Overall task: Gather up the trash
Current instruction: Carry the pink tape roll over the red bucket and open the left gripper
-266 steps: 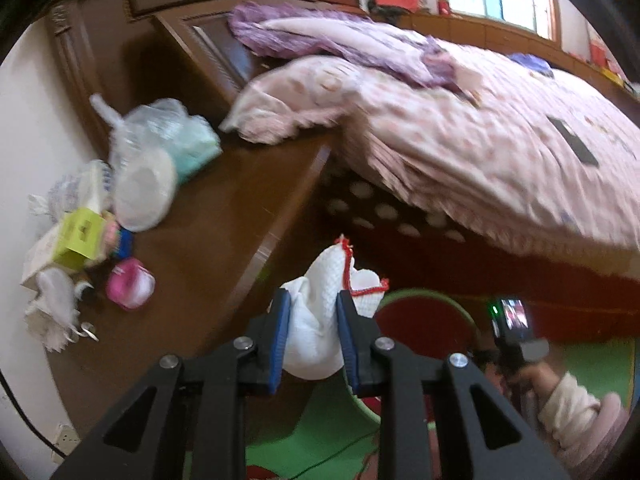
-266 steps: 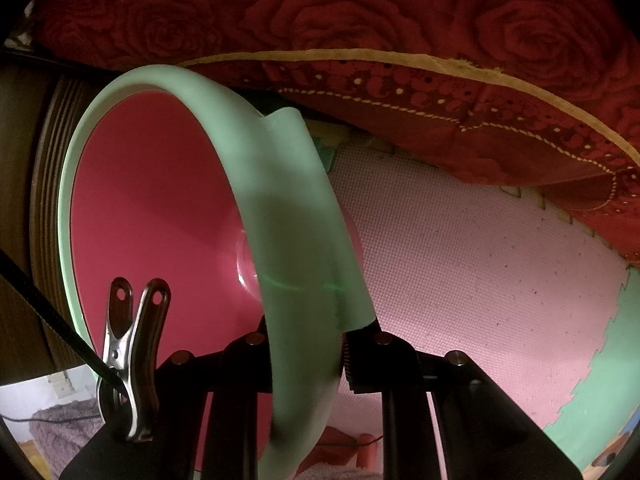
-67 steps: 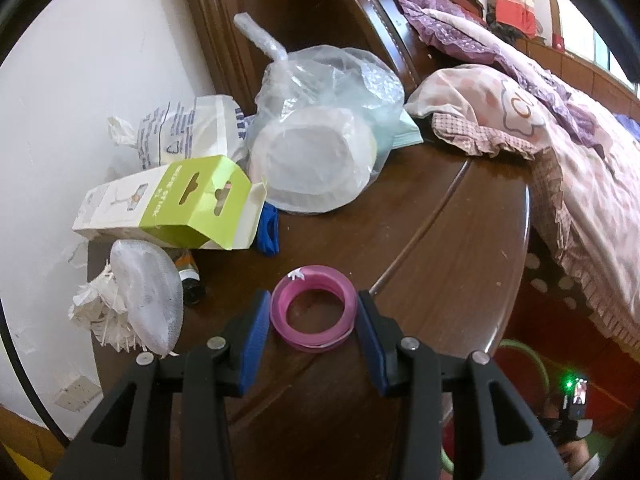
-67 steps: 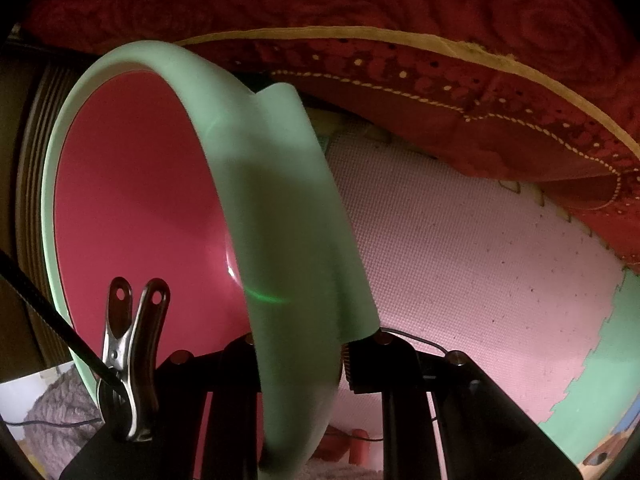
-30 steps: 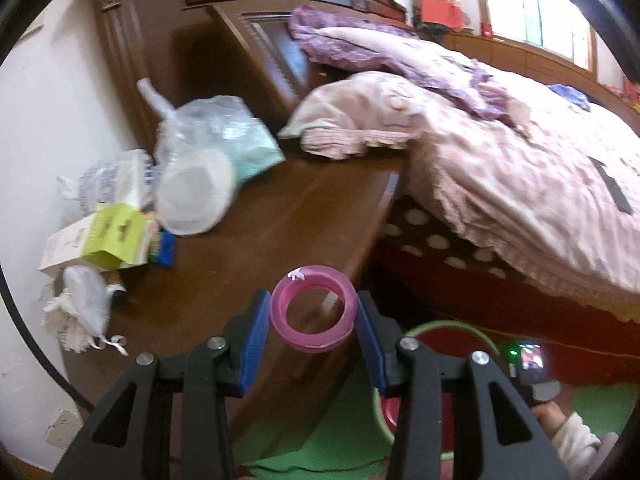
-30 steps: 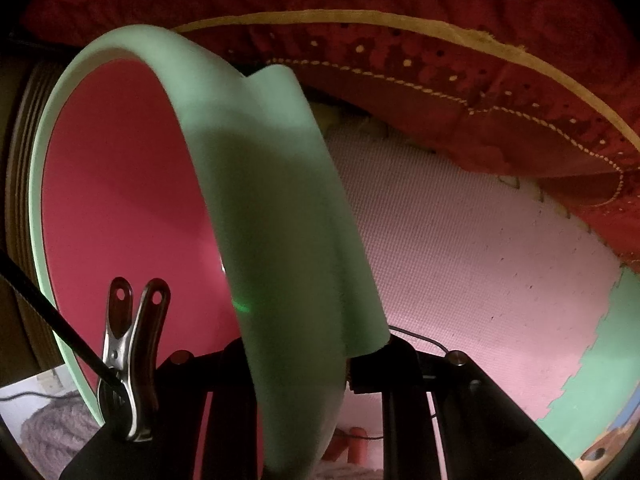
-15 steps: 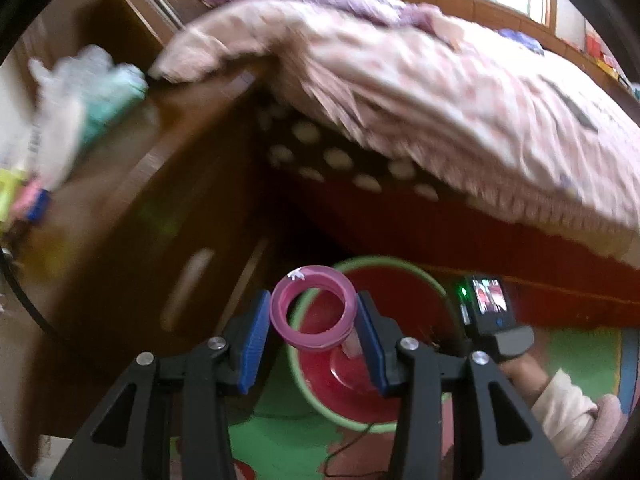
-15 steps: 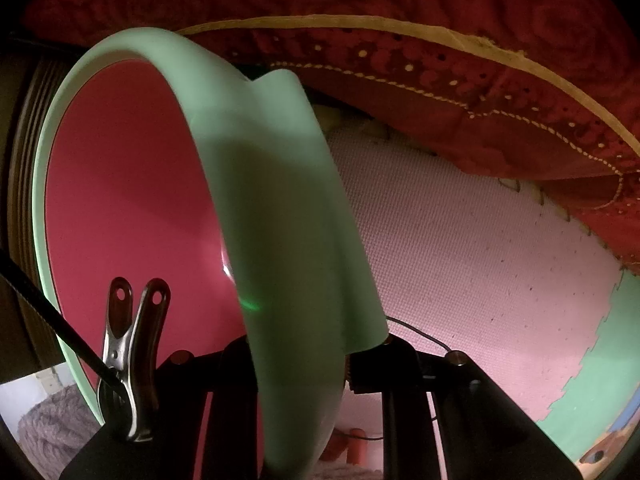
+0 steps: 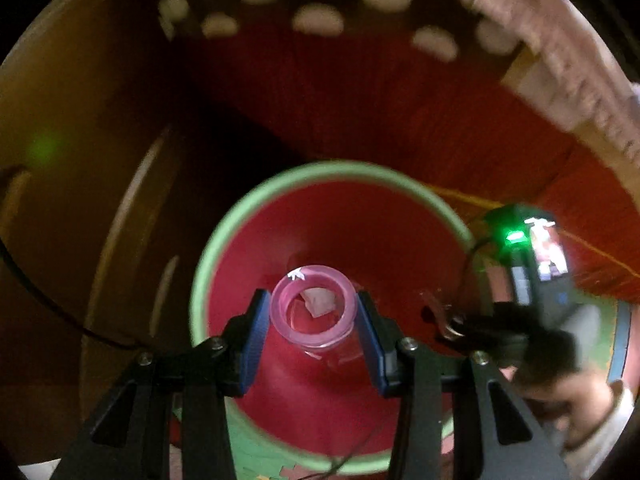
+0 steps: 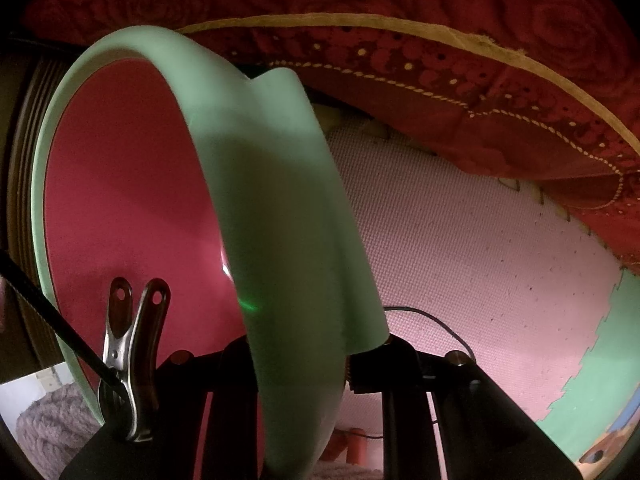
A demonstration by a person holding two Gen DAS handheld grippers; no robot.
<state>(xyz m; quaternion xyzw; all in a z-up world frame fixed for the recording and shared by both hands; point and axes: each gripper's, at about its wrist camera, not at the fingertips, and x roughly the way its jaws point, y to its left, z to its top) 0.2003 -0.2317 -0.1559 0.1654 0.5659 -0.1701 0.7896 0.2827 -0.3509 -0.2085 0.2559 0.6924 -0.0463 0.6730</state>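
Note:
My left gripper is shut on a small pink plastic cup, open end toward the camera, held right over the mouth of a red bin with a green rim. A scrap of white trash lies at the bin's bottom, seen through the cup. My right gripper is shut on the bin's green rim, its fingertips hidden behind the rim; the red inside fills the left of that view. The right gripper also shows in the left wrist view at the bin's right edge.
A dark wooden nightstand stands left of the bin. The bed's red rose-patterned skirt and pink frilled cover hang behind it. A pink and green foam floor mat lies under the bin. A cable trails on the mat.
My left gripper has carried the pink cup from the nightstand top down to above the bin's mouth. The right gripper keeps its hold on the rim.

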